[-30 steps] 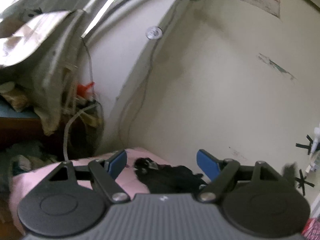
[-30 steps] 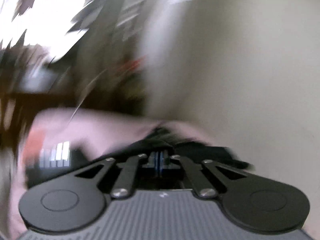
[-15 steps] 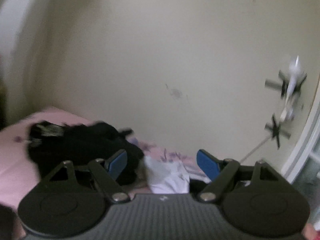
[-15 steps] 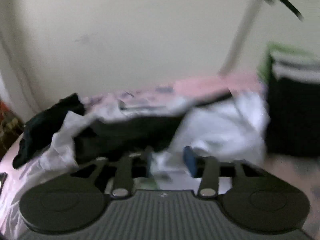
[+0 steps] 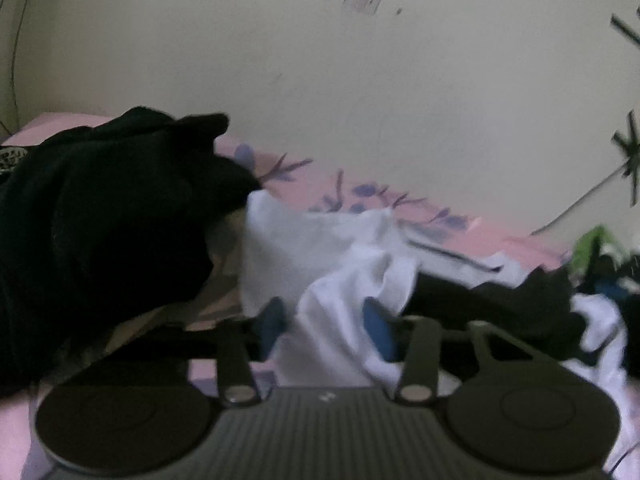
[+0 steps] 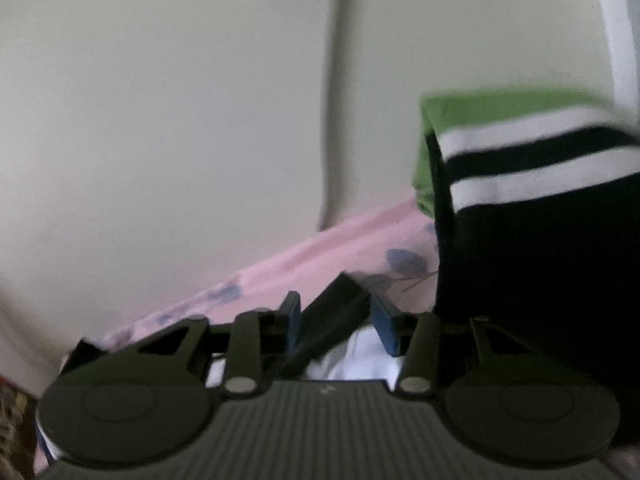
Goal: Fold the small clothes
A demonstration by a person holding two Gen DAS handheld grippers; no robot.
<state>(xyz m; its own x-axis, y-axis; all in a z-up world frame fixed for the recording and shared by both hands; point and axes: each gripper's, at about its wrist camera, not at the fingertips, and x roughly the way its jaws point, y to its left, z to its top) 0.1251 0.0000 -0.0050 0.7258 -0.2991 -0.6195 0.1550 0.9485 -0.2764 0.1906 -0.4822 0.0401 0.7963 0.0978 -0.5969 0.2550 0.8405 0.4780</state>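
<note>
A heap of small clothes lies on a pink flowered bedsheet (image 5: 360, 192). In the left wrist view a black garment (image 5: 100, 220) is piled at the left, and a crumpled white garment (image 5: 320, 248) lies in the middle. My left gripper (image 5: 325, 324) is low over the white garment. Its jaws are closing with a fold of white cloth between the blue pads. My right gripper (image 6: 338, 322) is open, its jaws still widening. A black cloth strip (image 6: 340, 300) and some white cloth (image 6: 360, 360) lie between and under its pads, and neither is pinched.
A pile of dark cloth topped by a green, white and black striped garment (image 6: 520, 152) stands at the right of the right gripper. More dark cloth (image 5: 500, 300) lies right of the white garment. The cream wall (image 5: 400, 80) runs close behind the bed, with a cable (image 6: 336, 100) taped to it.
Both views swung right from the room corner onto the clothes heap. The left jaws narrowed around the white garment. The right gripper went from shut to open and neared the striped pile.
</note>
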